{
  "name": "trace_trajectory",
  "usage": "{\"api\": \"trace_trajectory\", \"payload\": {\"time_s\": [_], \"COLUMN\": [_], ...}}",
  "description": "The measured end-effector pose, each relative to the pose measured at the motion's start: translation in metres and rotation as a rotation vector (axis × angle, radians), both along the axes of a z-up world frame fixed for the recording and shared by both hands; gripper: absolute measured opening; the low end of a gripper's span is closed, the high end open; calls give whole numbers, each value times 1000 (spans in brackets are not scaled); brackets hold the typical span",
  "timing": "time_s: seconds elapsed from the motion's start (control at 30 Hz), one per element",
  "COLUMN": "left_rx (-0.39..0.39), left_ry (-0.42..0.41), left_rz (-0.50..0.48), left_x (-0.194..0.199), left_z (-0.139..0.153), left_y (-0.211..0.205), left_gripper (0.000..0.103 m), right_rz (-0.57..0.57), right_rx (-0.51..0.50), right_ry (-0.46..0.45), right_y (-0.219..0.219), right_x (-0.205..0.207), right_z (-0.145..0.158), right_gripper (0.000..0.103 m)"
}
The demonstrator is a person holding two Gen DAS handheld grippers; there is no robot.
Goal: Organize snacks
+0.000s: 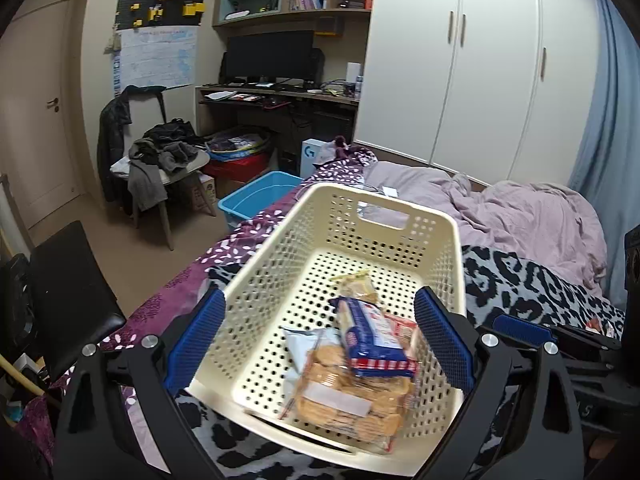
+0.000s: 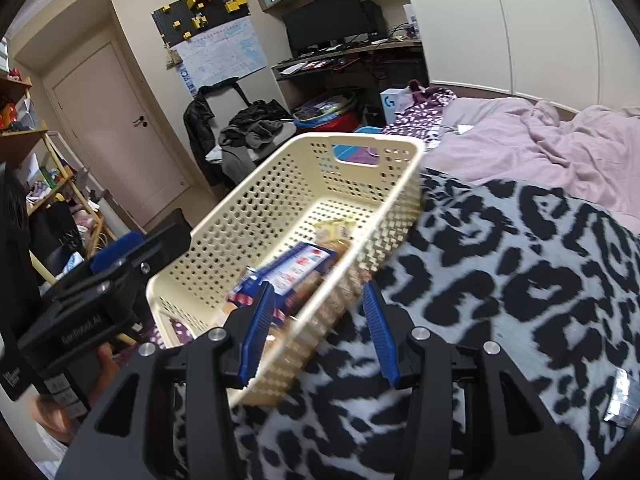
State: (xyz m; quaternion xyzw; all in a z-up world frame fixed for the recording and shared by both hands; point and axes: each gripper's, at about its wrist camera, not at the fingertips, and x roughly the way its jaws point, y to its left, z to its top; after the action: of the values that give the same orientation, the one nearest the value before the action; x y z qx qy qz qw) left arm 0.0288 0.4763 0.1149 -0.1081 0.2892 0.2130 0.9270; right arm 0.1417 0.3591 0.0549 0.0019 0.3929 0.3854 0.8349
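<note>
Several snack packs [image 1: 360, 364] already in basket [image 1: 280, 280] on bed; both grippers' jaws wide apart, empty. Right gripper [image 2: 316, 336] straddles basket wall; next: fetch silver packet [image 2: 620, 400].

Cluttered bedroom, white wardrobe [image 1: 460, 64], desk [image 1: 276, 94]

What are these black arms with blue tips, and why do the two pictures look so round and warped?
They are hand-held grippers, not a robot: a person carries one in each hand, each with a fisheye camera looking along its two blue fingers. The left gripper, in its own view, hangs open over a cream basket on a bed. The right gripper, in its own view, is open astride the basket's near wall. Inside lie a clear bag of crackers, a blue cracker pack and a white packet. Neither gripper holds anything. A silver wrapper lies on the spotted blanket.
</note>
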Motion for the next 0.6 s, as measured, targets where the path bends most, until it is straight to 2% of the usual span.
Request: {"api": "trace_trajectory", "payload": {"time_s": [0.6], "left_rx": [28], "left_ry": [26], "left_rz": [-152], "left_x": [32], "left_z": [0], "left_y": [-68], "left_gripper": [97], "right_rz": [-163], "right_rx": [-44], "right_ry": [-18], "right_y": [-102], "right_x": [7], "right_z": [-4], "right_gripper": [47]}}
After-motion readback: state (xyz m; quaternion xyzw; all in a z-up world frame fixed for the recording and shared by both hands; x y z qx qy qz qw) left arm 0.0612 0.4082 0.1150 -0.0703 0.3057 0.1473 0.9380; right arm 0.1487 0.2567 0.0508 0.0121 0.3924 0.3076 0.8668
